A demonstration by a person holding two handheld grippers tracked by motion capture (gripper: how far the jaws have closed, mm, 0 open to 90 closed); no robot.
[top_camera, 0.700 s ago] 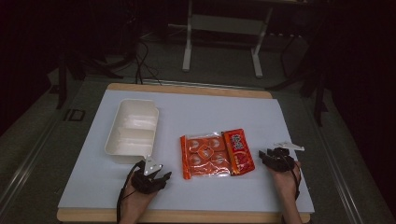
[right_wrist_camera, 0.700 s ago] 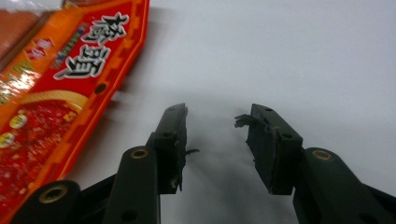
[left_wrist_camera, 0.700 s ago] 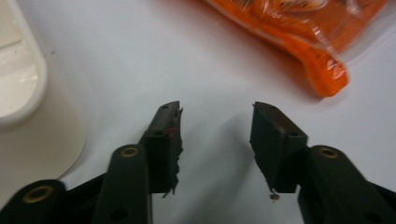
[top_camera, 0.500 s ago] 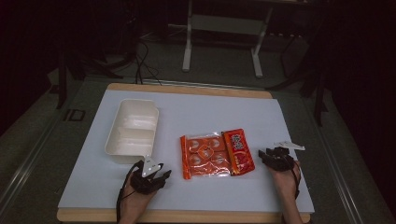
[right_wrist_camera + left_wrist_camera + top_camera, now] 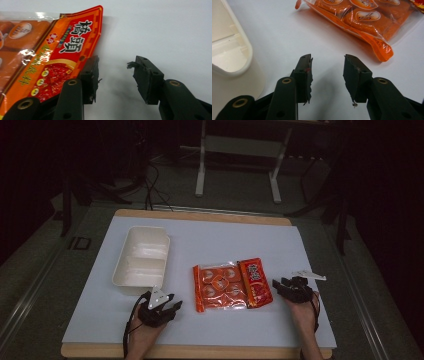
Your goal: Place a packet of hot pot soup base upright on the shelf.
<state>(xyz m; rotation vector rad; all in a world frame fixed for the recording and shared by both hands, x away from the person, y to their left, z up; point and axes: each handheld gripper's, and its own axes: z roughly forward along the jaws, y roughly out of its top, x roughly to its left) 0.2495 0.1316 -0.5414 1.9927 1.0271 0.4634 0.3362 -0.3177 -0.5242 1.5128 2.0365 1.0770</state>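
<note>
A: We start with the bench (image 5: 210, 240), its white sheet carrying everything. What do we see on it?

B: At its left we see a cream tray (image 5: 142, 262) with compartments, lying flat. Beside it, near the middle, we see the orange snack packet (image 5: 231, 283), flat on the sheet, its clear part showing round wrapped pieces and its red label end turned to the right.

A: And the two tools?

B: We see the left hand-held gripper (image 5: 172, 307) resting near the front edge, just below the tray's near corner and left of the packet. In the left gripper view its jaws stand apart with bare white sheet between them; the packet's corner lies ahead, not touched.

A: The other one?

B: We see the right hand-held gripper (image 5: 278, 285) just beside the packet's label end. In the right gripper view its jaws are spread wide, nothing between them, and the left jaw overlaps the label's edge; we cannot tell whether it touches.
</note>
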